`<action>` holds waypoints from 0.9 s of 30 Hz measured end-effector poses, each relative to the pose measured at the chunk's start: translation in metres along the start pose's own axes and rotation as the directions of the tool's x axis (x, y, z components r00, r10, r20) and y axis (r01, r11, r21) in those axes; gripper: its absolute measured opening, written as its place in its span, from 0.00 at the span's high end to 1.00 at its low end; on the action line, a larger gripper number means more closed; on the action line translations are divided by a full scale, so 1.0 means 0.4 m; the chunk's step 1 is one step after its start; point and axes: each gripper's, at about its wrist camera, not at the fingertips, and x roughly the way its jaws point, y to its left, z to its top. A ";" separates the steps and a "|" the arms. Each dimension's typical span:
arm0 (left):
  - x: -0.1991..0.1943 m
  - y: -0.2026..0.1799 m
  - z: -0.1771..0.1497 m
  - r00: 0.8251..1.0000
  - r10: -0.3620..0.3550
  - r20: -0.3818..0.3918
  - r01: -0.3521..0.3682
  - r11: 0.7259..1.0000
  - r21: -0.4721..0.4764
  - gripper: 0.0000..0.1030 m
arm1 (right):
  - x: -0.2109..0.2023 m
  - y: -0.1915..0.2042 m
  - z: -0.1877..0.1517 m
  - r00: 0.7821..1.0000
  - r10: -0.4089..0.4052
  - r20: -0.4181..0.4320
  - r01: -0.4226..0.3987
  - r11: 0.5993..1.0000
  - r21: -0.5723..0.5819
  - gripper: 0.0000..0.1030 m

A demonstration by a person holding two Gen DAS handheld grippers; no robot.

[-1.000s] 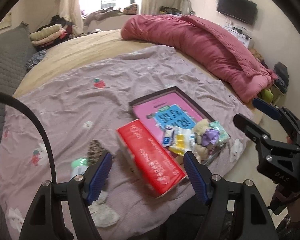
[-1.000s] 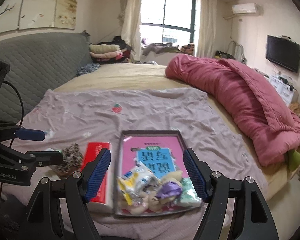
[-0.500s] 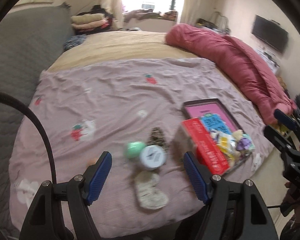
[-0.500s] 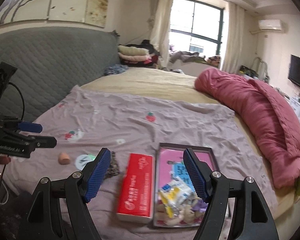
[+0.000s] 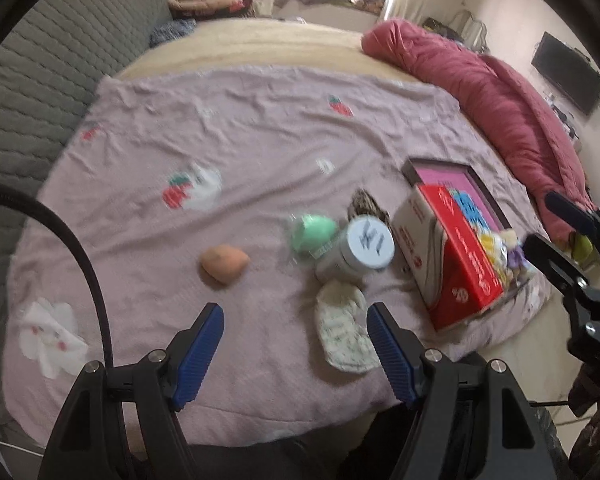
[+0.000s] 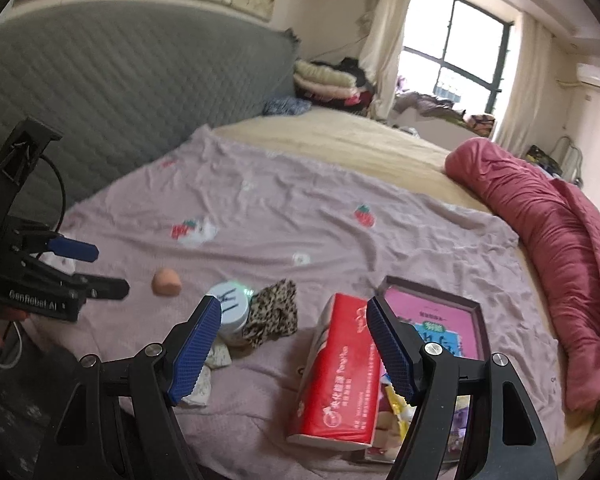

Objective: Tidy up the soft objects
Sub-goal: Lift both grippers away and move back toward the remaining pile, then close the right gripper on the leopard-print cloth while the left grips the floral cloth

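An orange sponge (image 5: 223, 263) lay alone on the bed's mauve sheet (image 5: 236, 152). A green sponge (image 5: 315, 232) touched the white-lidded jar (image 5: 358, 252), a leopard-print scrunchie (image 5: 365, 205) lay behind, and a pale patterned cloth (image 5: 345, 332) lay in front.

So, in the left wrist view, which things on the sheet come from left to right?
Orange sponge → green sponge → jar → red tissue pack → snack packets.

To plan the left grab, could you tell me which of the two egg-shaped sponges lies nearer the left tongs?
The orange sponge, lying alone on the blanket; the green sponge sits farther off, against the white-lidded jar.
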 end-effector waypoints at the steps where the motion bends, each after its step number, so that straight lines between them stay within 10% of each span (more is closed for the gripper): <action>1: 0.017 -0.008 -0.004 1.000 -0.010 -0.015 0.010 1.000 -0.001 0.28 | 0.013 -0.002 -0.003 1.000 0.001 -0.013 -0.001 1.000 0.001 0.26; 12: 0.193 -0.047 -0.041 0.987 -0.068 -0.147 0.064 0.997 -0.032 0.28 | 0.265 -0.087 0.095 0.972 0.117 -0.205 -0.080 0.980 0.183 0.26; 17: 0.241 -0.051 -0.045 0.981 -0.081 -0.174 0.075 0.996 -0.040 0.28 | 0.436 -0.132 0.140 0.893 0.271 -0.359 -0.145 0.929 0.341 0.26; 27: 0.293 -0.050 -0.041 0.975 -0.100 -0.197 0.089 0.994 -0.060 0.28 | 0.641 -0.070 0.128 0.760 0.247 -0.602 -0.084 0.955 0.285 0.26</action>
